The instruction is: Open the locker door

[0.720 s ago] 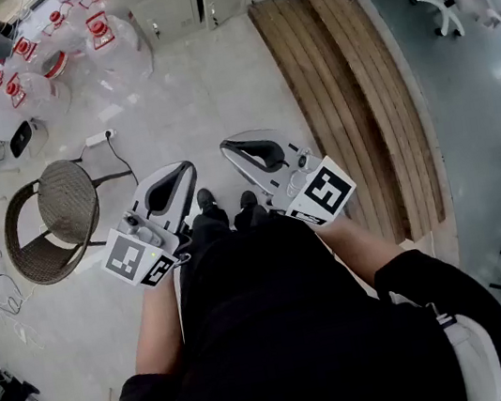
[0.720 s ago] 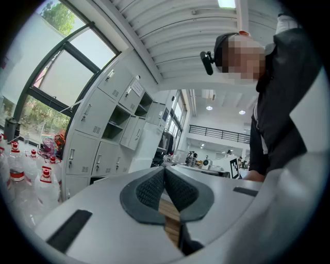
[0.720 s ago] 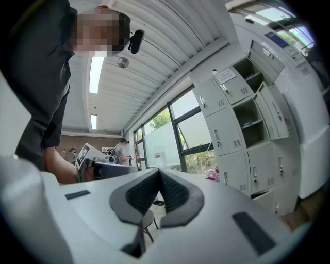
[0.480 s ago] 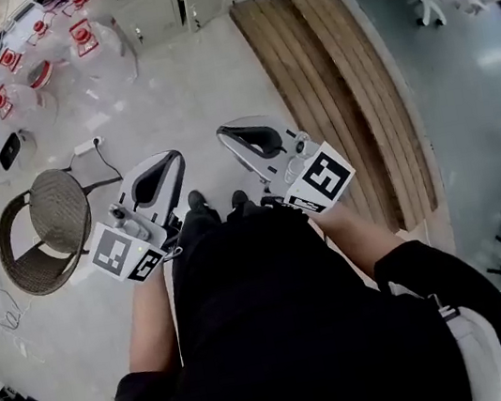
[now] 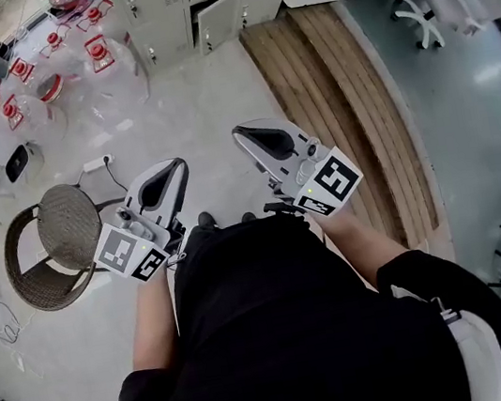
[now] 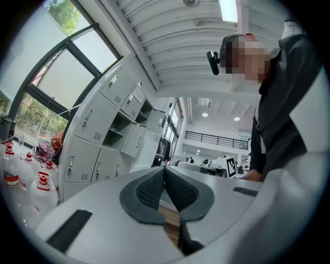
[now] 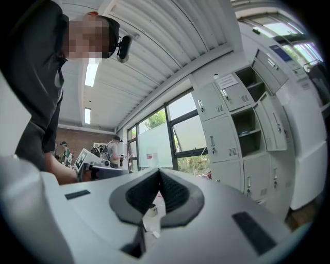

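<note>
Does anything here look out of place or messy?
Only mildly. One locker door in the bottom row hangs ajar while the neighbouring doors are closed, and a power strip lies loose on the floor beside the wicker chair.

We note round wicker chair (image 5: 58, 241) on pale floor (image 5: 206, 107), on person's left. White power strip (image 5: 97, 162) with cable lies just beyond chair. Clear water jugs (image 5: 102, 53) with red caps (several, grouped) stand farther out. Wooden slatted strip (image 5: 348, 102) runs along floor on person's right. White office chair (image 5: 432, 7) stands past it, on grey flooring. In left gripper view we see tall window (image 6: 62, 80) and ceiling light (image 6: 228, 10).
</note>
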A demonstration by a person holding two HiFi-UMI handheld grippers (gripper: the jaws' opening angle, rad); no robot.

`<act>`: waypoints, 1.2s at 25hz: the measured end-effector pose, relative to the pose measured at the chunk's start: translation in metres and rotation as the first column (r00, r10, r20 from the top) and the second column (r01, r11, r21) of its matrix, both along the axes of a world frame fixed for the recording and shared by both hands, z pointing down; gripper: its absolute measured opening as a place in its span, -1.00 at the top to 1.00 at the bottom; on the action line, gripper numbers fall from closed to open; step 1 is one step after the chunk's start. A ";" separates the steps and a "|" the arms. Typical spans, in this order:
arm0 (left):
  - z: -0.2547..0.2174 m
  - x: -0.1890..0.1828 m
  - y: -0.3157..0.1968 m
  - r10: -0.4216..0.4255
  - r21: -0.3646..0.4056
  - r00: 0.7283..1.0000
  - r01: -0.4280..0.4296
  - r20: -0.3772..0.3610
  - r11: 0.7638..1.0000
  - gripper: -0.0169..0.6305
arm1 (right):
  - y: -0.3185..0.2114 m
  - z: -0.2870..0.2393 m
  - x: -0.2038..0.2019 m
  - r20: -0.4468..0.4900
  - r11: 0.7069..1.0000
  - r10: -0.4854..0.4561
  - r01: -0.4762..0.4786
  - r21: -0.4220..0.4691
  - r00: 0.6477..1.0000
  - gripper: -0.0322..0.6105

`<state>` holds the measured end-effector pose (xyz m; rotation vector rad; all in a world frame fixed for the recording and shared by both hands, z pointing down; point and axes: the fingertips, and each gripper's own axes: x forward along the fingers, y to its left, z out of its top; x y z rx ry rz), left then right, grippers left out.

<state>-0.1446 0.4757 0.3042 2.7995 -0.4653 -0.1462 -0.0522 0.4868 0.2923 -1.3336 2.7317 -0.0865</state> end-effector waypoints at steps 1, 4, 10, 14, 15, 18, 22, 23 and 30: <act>0.000 -0.008 -0.008 -0.008 0.000 1.000 0.008 -0.005 1.000 0.90 | -0.006 -0.001 -0.006 0.000 1.000 -0.003 0.003 0.000 1.000 0.87; -0.002 -0.032 -0.034 -0.020 -0.003 1.000 0.020 -0.023 1.000 0.90 | -0.027 -0.004 -0.021 -0.010 1.000 0.004 -0.004 -0.002 1.000 0.87; 0.015 -0.060 -0.073 -0.001 -0.050 0.998 -0.002 -0.066 0.999 0.90 | -0.069 0.007 -0.034 -0.024 0.997 0.071 -0.072 -0.040 0.997 0.87; 0.043 -0.070 -0.088 0.014 -0.112 0.998 -0.021 -0.067 0.993 0.90 | -0.088 0.024 -0.048 -0.034 0.993 0.085 -0.087 -0.080 0.996 0.87; 0.050 -0.071 -0.093 0.010 -0.132 0.998 -0.019 -0.068 0.991 0.90 | -0.094 0.028 -0.049 -0.032 0.992 0.083 -0.085 -0.091 0.996 0.87; 0.066 -0.063 -0.112 0.002 -0.176 0.998 -0.012 -0.061 0.984 0.90 | -0.114 0.043 -0.038 -0.021 0.989 0.083 -0.085 -0.123 0.996 0.87; 0.077 -0.035 -0.157 -0.004 -0.168 1.000 -0.002 -0.030 0.986 0.90 | -0.160 0.061 -0.003 0.008 0.986 0.096 -0.094 -0.139 0.995 0.87; 0.079 -0.028 -0.173 -0.012 -0.168 1.000 0.008 -0.021 0.986 0.90 | -0.175 0.064 0.006 0.016 0.986 0.096 -0.093 -0.136 0.995 0.87; 0.058 0.038 -0.289 -0.068 -0.134 0.997 0.073 0.042 0.988 0.90 | -0.278 0.047 0.091 0.054 0.993 0.079 -0.074 -0.086 0.995 0.87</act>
